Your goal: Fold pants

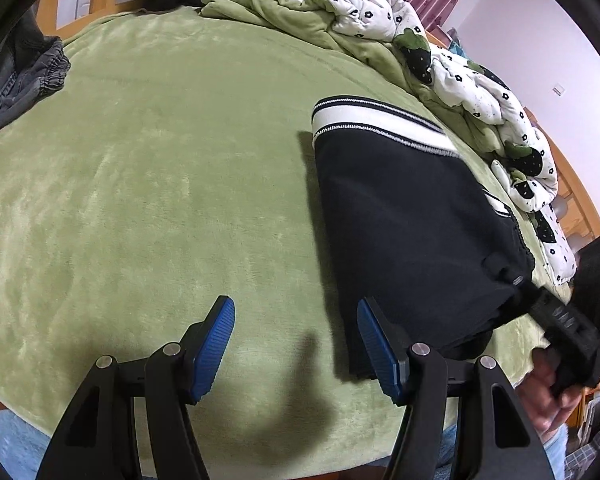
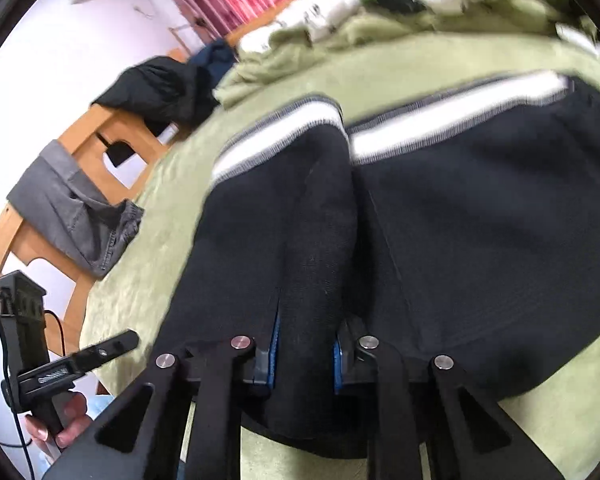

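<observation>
The right gripper (image 2: pixel 304 354) is clamped on a raised ridge of the black pants (image 2: pixel 460 216): in the right wrist view the dark cloth fills the gap between the two blue pads (image 2: pixel 274 354), and the jaws stand closed on that fold at the near edge of the garment. The left gripper (image 1: pixel 296 344) holds nothing; its jaws stand wide apart above bare green blanket (image 1: pixel 148 184), with the near left corner of the pants just beside its right-hand pad (image 1: pixel 376 344). From the right jaws outward, the pants run straight ahead along the finger axis, so the long axis of the bundle is in line with the right gripper and ends at the white striped waistband (image 2: pixel 452 120) on the far side. From the left jaws, the same bundle lies ahead and to the right, its left edge running away from the pad toward the waistband. The pants lie on the right half of the bed, already doubled into a compact block, with a rumpled floral quilt (image 1: pixel 472 80) beyond them and a grey garment (image 1: pixel 32 76) well apart at the far left. The right hand is therefore the nearer and the engaged one. Judged from this layout, the next fold requires carrying the clamped near edge forward toward the waistband, while the left gripper must shift to its right to reach the cloth.
</observation>
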`<state>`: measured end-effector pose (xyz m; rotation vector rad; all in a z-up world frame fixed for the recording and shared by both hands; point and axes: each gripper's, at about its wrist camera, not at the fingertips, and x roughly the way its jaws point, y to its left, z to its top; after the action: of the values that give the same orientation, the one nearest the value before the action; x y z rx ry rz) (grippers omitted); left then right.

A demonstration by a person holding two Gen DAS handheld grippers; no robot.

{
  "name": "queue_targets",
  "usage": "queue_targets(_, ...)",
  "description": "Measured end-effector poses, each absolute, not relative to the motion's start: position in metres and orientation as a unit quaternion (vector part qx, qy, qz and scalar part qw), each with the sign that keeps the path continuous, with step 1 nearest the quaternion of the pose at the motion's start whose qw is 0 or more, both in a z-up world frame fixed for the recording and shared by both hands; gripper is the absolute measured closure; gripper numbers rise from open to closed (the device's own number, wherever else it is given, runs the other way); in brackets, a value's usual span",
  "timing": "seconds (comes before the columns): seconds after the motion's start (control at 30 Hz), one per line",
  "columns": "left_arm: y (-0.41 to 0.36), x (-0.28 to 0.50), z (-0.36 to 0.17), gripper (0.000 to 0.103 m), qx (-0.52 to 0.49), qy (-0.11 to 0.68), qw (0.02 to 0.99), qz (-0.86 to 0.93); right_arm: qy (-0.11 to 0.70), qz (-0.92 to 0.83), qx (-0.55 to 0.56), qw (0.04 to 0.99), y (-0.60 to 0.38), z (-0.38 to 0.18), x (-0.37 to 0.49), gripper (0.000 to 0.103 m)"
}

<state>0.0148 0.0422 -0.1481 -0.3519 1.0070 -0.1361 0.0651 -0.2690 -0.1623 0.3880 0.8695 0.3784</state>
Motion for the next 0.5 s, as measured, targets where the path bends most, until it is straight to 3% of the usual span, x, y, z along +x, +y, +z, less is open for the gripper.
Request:
queue_targets(0.3, 0.004, 0.028, -0.140, 0.042, -0.165, 0.486, 0.854, -0.085, 0.319, 0.168, 0.109, 0.926, -0.329, -0.080, 0.065, 0.086)
queue_targets(0.5, -0.041, 0.040, -0.143, 0.042, -0.150, 0.492, 0.849, -0.123, 0.312, 0.081, 0.049, 0.945, -0.414, -0.074, 0.072, 0.087)
